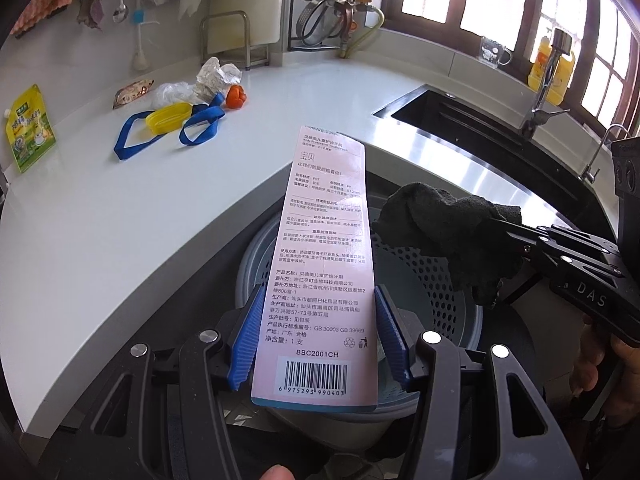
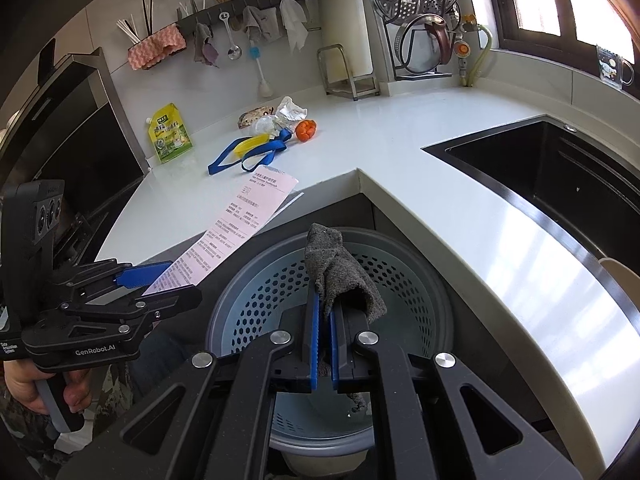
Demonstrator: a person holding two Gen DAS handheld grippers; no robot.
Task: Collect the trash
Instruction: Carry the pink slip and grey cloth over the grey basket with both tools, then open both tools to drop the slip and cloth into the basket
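Your left gripper (image 1: 320,332) held a long pink card (image 1: 324,264) printed with text and a barcode, its blue pads (image 1: 248,340) pinching the card's two long edges near the lower end. The card stood out forward along the fingers, above the round perforated bin (image 1: 448,280) that sat below the counter's inner corner.

Your right gripper (image 2: 324,344) had its jaws pressed almost together on a dark grey cloth (image 2: 340,276), which bunched up past the fingertips and hung directly over the same bin (image 2: 400,276). A loose end of the cloth dangled beneath the jaws.

In the right view, your left hand (image 2: 28,384) gripped the handle of the other tool at the lower left, with the card (image 2: 236,228) angled across the counter's edge.

More trash lay back on the white counter (image 1: 120,240), well apart from both tools: a blue strap (image 1: 168,128), a yellow lid (image 1: 168,118) lying on it, crumpled clear plastic (image 1: 172,94), a crumpled white wrapper (image 1: 216,74), a small orange object (image 1: 235,97) and a yellow-green pouch (image 1: 30,128). The dark sink (image 2: 560,176) lay to the right.
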